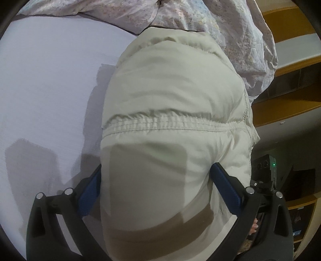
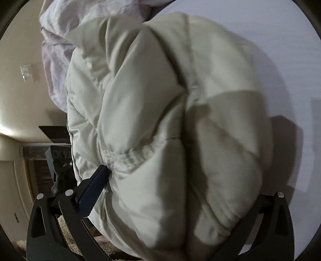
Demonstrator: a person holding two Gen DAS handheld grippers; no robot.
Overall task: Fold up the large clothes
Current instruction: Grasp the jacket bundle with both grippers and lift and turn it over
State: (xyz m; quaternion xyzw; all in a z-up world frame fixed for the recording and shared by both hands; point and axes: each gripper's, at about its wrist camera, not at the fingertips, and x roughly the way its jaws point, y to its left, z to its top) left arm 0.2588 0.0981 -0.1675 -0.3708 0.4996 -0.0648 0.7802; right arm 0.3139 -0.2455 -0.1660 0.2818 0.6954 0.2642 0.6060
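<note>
We are holding a cream padded jacket [image 1: 172, 96] on the bed [image 1: 50, 80], near the bed's far edge where a floral quilt [image 1: 200, 18] is lying bunched. Our left hand-held gripper [image 1: 154, 192] is gripping the jacket's near end, its blue pads pressing the thick bundle from both sides, just short of the elastic gathered band [image 1: 170, 124]. Our right hand-held gripper [image 2: 180, 196] is straddling the same bundle [image 2: 170, 110]; one blue pad is touching the fabric, the other finger is hidden, so we cannot tell whether it is clamping. The jacket's long axis is running straight away from both grippers toward the quilt, and both are sitting at its near end, neither clearly nearer. We judge the coming move is turning on carrying this near end forward along that axis
</note>
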